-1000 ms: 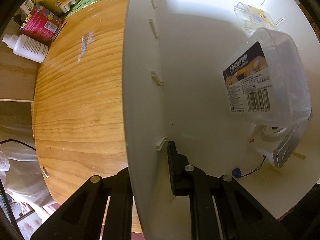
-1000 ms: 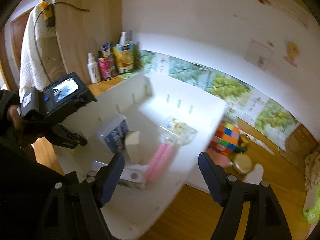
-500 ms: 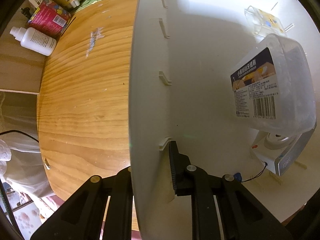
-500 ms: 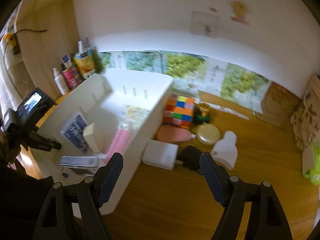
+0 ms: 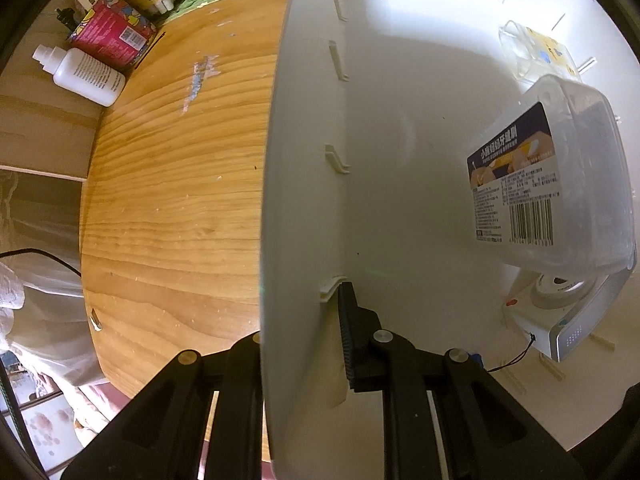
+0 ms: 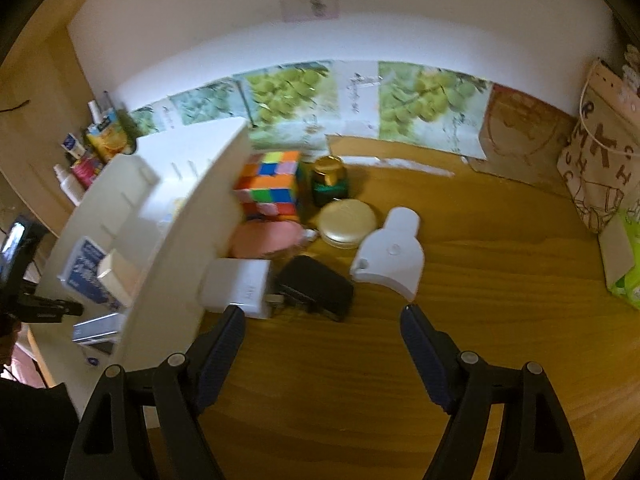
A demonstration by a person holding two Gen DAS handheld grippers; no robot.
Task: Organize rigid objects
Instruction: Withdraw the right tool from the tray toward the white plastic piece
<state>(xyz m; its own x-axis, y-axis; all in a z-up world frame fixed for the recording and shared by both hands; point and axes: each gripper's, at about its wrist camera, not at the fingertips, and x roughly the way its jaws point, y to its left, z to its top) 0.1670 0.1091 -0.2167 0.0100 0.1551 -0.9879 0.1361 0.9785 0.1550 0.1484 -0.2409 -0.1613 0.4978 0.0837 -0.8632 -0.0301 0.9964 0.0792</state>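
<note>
A white plastic bin point(image 5: 304, 160) stands on the wooden table, and my left gripper point(image 5: 300, 320) is shut on its side wall, one finger inside and one outside. Inside lie a clear labelled box point(image 5: 552, 184), a white and silver device point(image 5: 560, 312) and a clear packet point(image 5: 536, 52). My right gripper point(image 6: 322, 314) hangs open over the table, right of the bin point(image 6: 180, 232), nothing between its fingers. Just beyond its tips lie a white charger cube point(image 6: 236, 288), a black adapter point(image 6: 316, 288) and a flat white bottle-shaped piece point(image 6: 390, 256).
Behind those sit a pink object point(image 6: 266, 238), a gold round tin point(image 6: 348, 222), a green jar point(image 6: 330, 180) and a colourful cube point(image 6: 270, 186). A paper bag point(image 6: 600, 168) stands far right. A white bottle point(image 5: 84, 72) and red packet point(image 5: 112, 32) crowd the table's left corner.
My right gripper has swung from over the bin to the right and lower, over the loose objects on the table. The left gripper stays clamped on the bin wall.
</note>
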